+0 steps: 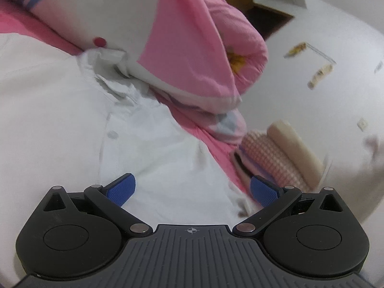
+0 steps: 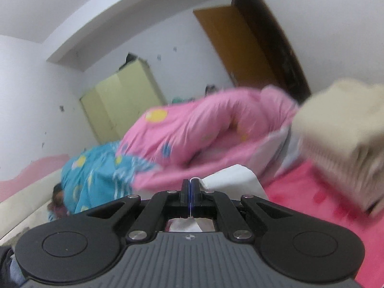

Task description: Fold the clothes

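A white button-up shirt [image 1: 72,120] lies spread on the pink bed sheet [image 1: 216,144], its collar toward the rolled pink quilt [image 1: 192,60]. My left gripper [image 1: 192,182] hovers open just above the shirt's front, blue pads wide apart with nothing between them. The shirt's right edge is blurred. In the right wrist view my right gripper [image 2: 190,182] is shut, fingers pressed together. White shirt fabric [image 2: 232,180] shows right at its tips and through the gap under the fingers, so it seems pinched there. That view is blurred by motion.
A stack of folded clothes [image 1: 276,158], pink checked and beige, sits on the bed to the right, also seen as a beige folded stack [image 2: 340,132]. A blue patterned quilt [image 2: 100,175] lies beside the pink quilt [image 2: 204,132]. Behind stand a yellow-green wardrobe [image 2: 120,100] and a brown door [image 2: 240,48].
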